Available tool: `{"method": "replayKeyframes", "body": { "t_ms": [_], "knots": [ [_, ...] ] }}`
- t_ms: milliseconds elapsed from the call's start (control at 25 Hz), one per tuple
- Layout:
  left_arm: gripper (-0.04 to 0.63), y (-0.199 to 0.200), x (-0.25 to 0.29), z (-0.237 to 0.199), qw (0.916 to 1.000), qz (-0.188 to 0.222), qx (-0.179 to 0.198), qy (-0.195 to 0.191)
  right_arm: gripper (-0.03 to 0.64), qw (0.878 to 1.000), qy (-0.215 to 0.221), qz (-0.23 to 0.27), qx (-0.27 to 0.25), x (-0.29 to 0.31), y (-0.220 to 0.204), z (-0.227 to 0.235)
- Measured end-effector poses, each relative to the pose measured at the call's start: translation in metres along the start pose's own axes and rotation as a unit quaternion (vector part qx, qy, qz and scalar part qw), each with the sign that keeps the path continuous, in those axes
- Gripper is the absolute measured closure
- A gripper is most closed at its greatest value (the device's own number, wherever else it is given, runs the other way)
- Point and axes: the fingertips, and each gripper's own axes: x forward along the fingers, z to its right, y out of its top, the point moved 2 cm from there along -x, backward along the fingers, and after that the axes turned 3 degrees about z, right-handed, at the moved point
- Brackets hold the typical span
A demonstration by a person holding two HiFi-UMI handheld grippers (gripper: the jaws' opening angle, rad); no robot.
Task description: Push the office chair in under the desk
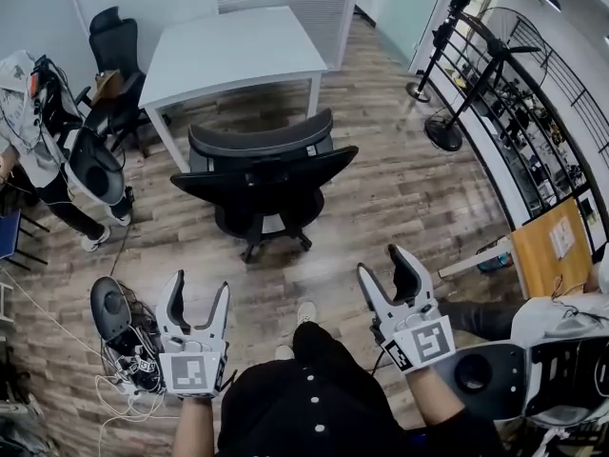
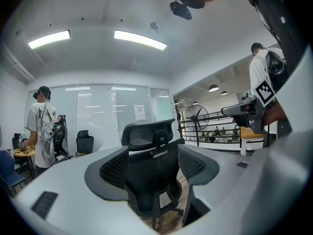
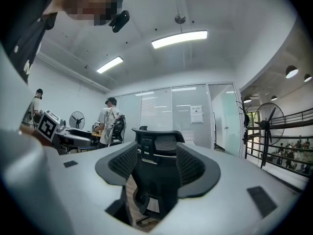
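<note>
The black office chair [image 1: 262,184] stands on the wooden floor with its mesh back towards me, just in front of the white desk [image 1: 238,50]. My left gripper [image 1: 200,286] is held low at the lower left, open and empty, well short of the chair. My right gripper [image 1: 381,263] is at the lower right, also open and empty. In the left gripper view the chair [image 2: 149,146] shows between the two wide-apart pads [image 2: 110,175]. The right gripper view frames the chair [image 3: 156,151] the same way between its pads [image 3: 198,168].
A second black chair [image 1: 114,41] stands left of the desk, near a person [image 1: 38,131] carrying gear. Fan stands [image 1: 442,131] and a railing [image 1: 533,112] line the right side. Cables and equipment [image 1: 124,350] lie on the floor at lower left. A wooden board [image 1: 552,246] is at the right.
</note>
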Motion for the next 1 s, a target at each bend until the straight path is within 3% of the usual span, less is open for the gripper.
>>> {"method": "replayKeyframes", "body": {
  "t_ms": [200, 800, 1000],
  "knots": [
    [0.278, 0.010, 0.026, -0.006, 0.9993, 0.000, 0.037, -0.003, 0.356, 1.000, 0.007, 0.005, -0.010, 0.024, 0.007, 0.017],
    [0.276, -0.008, 0.087, -0.012, 0.9994, -0.030, 0.015, -0.007, 0.356, 0.998, 0.051, -0.005, -0.045, 0.098, 0.011, 0.044],
    [0.276, -0.005, 0.107, -0.017, 0.9992, -0.035, 0.018, -0.001, 0.356, 0.993, 0.077, -0.008, -0.085, 0.121, 0.014, 0.049]
  ]
}}
